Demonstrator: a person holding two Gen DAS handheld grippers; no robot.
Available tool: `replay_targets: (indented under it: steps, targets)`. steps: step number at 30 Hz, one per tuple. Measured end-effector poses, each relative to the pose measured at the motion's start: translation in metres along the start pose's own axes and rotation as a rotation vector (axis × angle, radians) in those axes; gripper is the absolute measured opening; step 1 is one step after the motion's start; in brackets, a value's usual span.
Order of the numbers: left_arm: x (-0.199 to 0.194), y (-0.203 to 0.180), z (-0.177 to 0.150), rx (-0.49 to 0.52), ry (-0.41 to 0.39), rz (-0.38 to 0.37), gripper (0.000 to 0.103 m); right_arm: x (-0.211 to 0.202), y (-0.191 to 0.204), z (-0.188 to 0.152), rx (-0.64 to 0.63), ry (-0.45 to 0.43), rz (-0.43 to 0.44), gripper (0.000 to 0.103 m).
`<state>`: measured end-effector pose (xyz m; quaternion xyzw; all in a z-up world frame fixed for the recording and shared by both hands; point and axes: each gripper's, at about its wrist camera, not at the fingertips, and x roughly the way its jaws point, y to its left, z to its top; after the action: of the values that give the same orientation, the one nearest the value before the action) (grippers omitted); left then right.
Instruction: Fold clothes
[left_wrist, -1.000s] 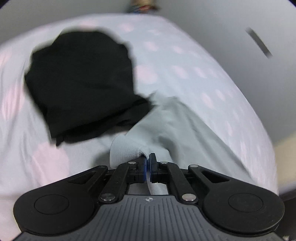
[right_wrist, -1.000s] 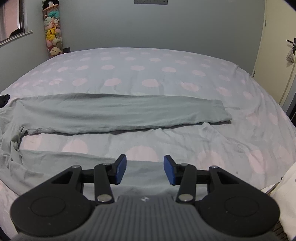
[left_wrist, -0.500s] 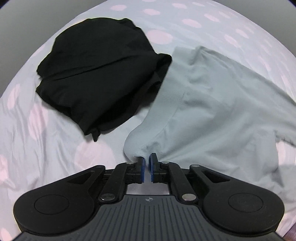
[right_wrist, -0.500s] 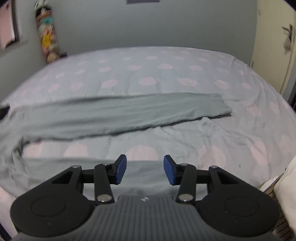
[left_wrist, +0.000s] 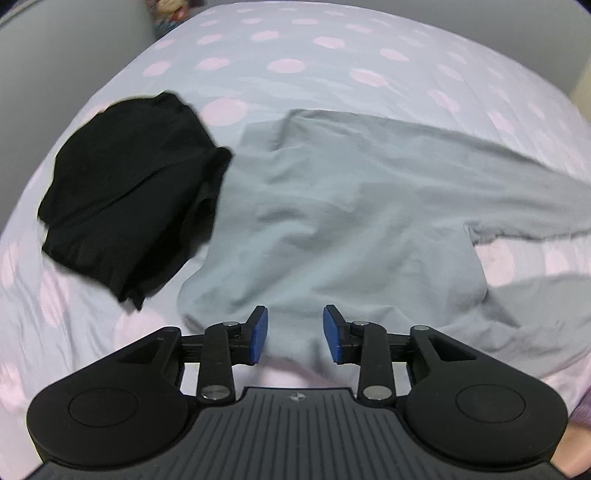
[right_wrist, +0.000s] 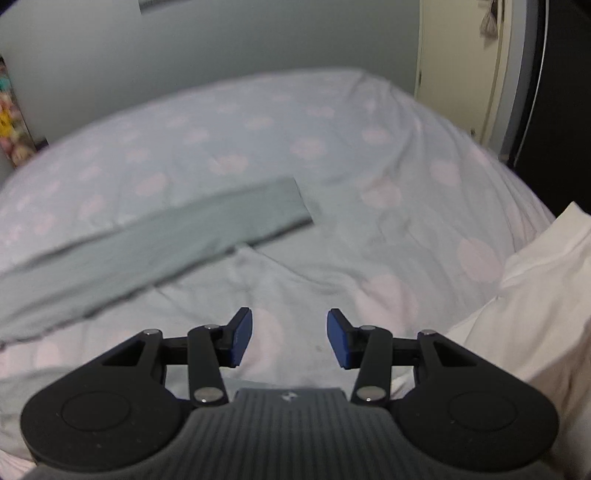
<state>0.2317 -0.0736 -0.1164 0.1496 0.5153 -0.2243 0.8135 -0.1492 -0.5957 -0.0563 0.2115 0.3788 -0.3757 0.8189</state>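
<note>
Since a second ago: left gripper (left_wrist: 294, 334) no longer pinching the grey-green garment (left_wrist: 343, 206), jaws now opening, blue pads apart with cloth lying below them, unpressed; right-wrist view swung rightward. Garment lying spread across the dotted bedspread (left_wrist: 295, 66), its near hem bunching under the left gripper, its left edge touching, possibly overlapping, a crumpled black garment (left_wrist: 129, 188). Long sleeve (right_wrist: 155, 240) stretching flat toward mid-bed, cuff ending well short of the far edge. Right gripper (right_wrist: 290, 338) hovering with jaws apart, holding nothing, over bare bedspread. White pillow (right_wrist: 535, 280) crowding the right edge; open bedspread remaining beyond the sleeve. No containers showing.
</note>
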Motion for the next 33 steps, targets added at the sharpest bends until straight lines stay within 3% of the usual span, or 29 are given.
replay_targets:
  steps: [3, 9, 12, 15, 17, 20, 22, 25, 29, 33]
  targets:
    - [0.010, -0.012, 0.000, 0.041, 0.022, -0.011, 0.039, 0.022, -0.006, -0.004, 0.000, 0.108, -0.013, 0.049]
    - [0.035, -0.031, 0.000, 0.119, 0.104, 0.040, 0.039, 0.043, -0.001, -0.023, -0.110, 0.180, -0.056, 0.046]
    - [0.042, -0.039, 0.002, 0.146, 0.131, 0.045, 0.039, 0.049, 0.007, -0.031, -0.213, 0.286, -0.034, 0.035]
    - [0.040, -0.047, 0.006, 0.151, 0.108, 0.023, 0.039, 0.054, 0.017, -0.043, -0.355, 0.422, 0.016, 0.038]
    - [0.038, -0.052, 0.009, 0.144, 0.076, 0.014, 0.039, 0.050, 0.022, -0.048, -0.427, 0.457, 0.042, 0.037]
    - [0.036, -0.062, 0.016, 0.137, 0.028, 0.006, 0.039, 0.029, 0.017, -0.036, -0.382, 0.367, 0.069, 0.038]
    - [0.036, -0.068, 0.023, 0.132, 0.009, -0.002, 0.039, 0.016, 0.007, -0.021, -0.286, 0.271, 0.085, 0.041]
    - [0.035, -0.083, 0.034, 0.116, 0.001, -0.035, 0.039, 0.017, 0.000, -0.005, -0.215, 0.181, 0.034, 0.041]
    - [0.014, -0.110, 0.047, 0.062, -0.064, -0.143, 0.039, 0.053, -0.006, -0.009, -0.165, 0.245, -0.006, 0.041]
    - [-0.022, -0.138, 0.054, -0.036, -0.167, -0.314, 0.041, 0.073, -0.006, -0.028, -0.195, 0.309, -0.022, 0.040]
